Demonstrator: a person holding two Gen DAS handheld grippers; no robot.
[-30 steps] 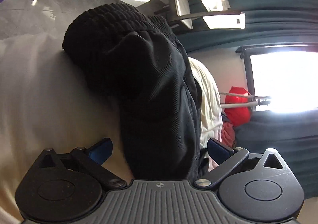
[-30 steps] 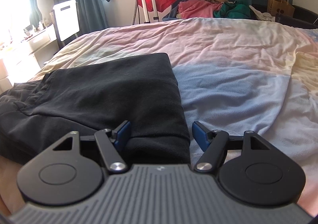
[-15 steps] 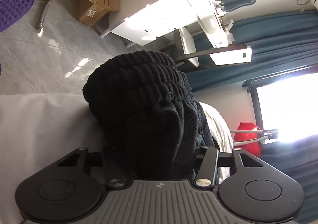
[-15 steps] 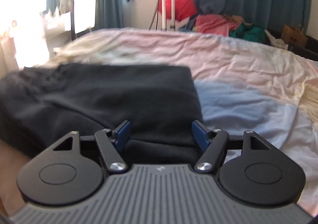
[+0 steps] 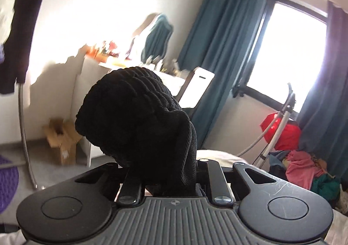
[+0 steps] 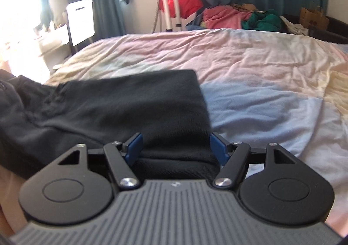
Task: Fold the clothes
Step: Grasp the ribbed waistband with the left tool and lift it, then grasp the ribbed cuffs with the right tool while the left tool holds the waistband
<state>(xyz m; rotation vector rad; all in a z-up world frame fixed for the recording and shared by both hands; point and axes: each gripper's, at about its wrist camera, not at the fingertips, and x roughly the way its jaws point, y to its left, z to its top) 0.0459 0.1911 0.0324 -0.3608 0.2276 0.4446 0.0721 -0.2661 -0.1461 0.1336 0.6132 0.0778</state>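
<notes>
Black trousers (image 6: 121,110): dark ribbed cloth, lying partly folded on the bed (image 6: 261,75), long axis running left to right across the right wrist view, the bulk trailing off to the left. One squared folded edge lies nearest the right gripper.

Waistband end (image 5: 130,119): the ribbed, elasticated bunch, lifted clear of the bed and standing up from the left gripper (image 5: 167,182), whose jaws are drawn in tight on the cloth.

Right gripper (image 6: 176,147): jaws spread, blue pads (image 6: 218,147) either side of the near folded edge, cloth between them but not pinched. Judged: this hand is nearer the flat part and would have to close there before the lifted end is carried over.

Surroundings: teal curtains (image 5: 217,49), bright window, red cloth on a stand (image 6: 182,1), heap of pink and green laundry (image 6: 239,17), cardboard box (image 5: 61,138).

Writing: none legible.
</notes>
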